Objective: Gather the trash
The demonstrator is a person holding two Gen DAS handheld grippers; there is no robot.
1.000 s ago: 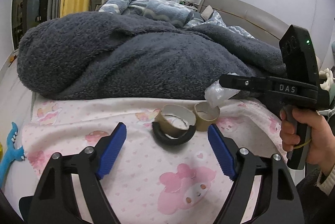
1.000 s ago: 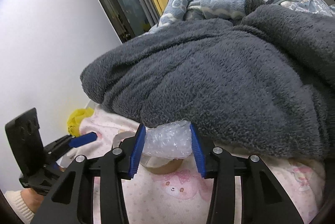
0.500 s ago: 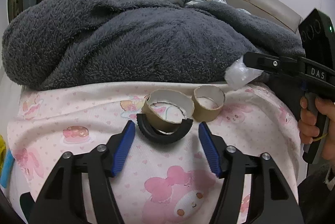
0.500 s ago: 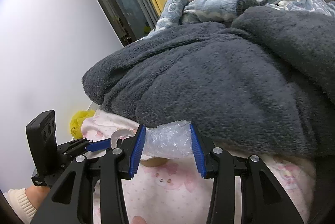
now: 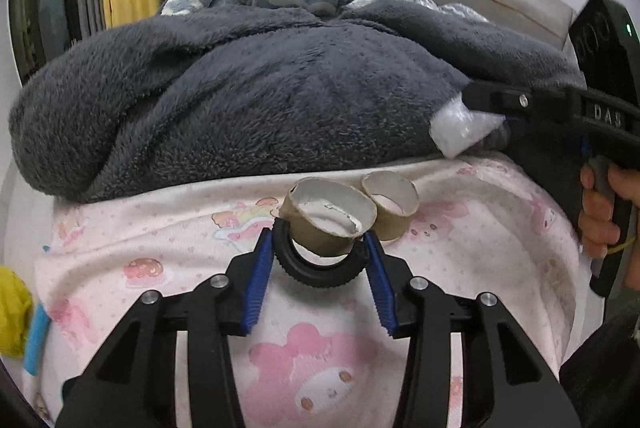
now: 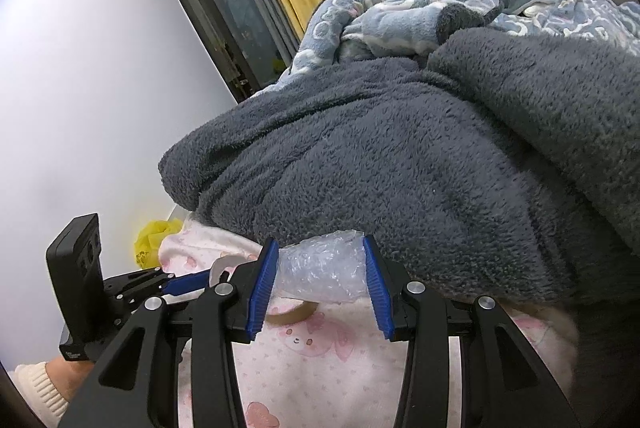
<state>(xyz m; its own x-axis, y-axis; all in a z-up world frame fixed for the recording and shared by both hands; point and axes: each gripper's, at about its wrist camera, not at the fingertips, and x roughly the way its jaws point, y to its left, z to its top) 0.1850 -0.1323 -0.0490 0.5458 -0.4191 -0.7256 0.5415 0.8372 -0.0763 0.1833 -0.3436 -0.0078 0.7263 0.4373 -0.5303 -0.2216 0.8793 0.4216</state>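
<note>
Bed, pink cartoon-print sheet (image 5: pixel 336 360), grey fleece blanket (image 5: pixel 248 107) heaped at twelve o'clock.

Left gripper (image 5: pixel 318 260): jaws have just been closing; blue pads now flank and touch a black ring (image 5: pixel 320 274) with a torn cardboard tape core (image 5: pixel 326 218) on it. A second core (image 5: pixel 390 193) sits touching at two o'clock.

Right gripper (image 6: pixel 320 272): pinching a wad of bubble wrap (image 6: pixel 322 270) above the sheet. Its body reads "DAS" in the left view.

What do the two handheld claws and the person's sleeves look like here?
Both the left claw and right claw have black frames, ribbed blue pads and silver screws. The right's body reads "DAS" with a green light. A cream ribbed cuff shows at the left wrist.
</note>
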